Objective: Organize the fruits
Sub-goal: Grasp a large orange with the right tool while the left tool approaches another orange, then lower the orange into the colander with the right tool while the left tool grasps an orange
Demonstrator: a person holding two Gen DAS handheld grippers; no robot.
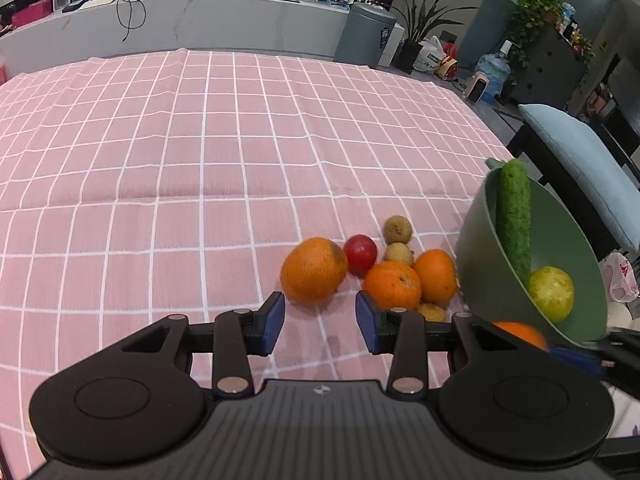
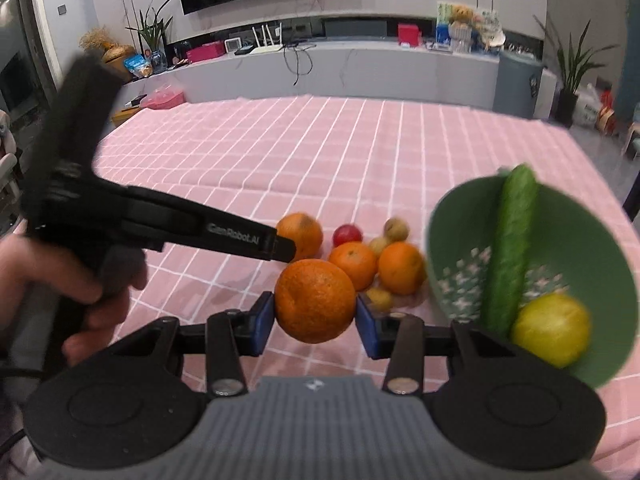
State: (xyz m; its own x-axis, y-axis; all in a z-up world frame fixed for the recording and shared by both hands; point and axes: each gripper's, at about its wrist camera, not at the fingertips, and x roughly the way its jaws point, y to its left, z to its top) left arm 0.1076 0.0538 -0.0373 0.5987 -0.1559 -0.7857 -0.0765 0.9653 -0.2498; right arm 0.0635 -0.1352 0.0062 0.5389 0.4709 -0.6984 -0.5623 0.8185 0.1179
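We have an orange (image 2: 315,301) clamped between the pads of the right tongs (image 2: 316,322), lifted clear of the cloth (image 2: 248,152), and the step in hand looks like carrying it to the green bowl (image 2: 448,240), which sits just to the right of these tongs and tilts its mouth toward us. To do it well we should keep the squeeze steady, swing right over the near rim, and let go low inside, in the free space left of the lemon (image 2: 551,330), so nothing bounces out. The cucumber (image 2: 510,252) already in the bowl stands nearly upright, long axis running from the bowl floor up past the far rim, tip pointing away from us. Our left tongs (image 1: 320,322) are wide and hold nothing, with a second orange (image 1: 314,271) just ahead of their gap on the cloth, beside the other loose fruit.
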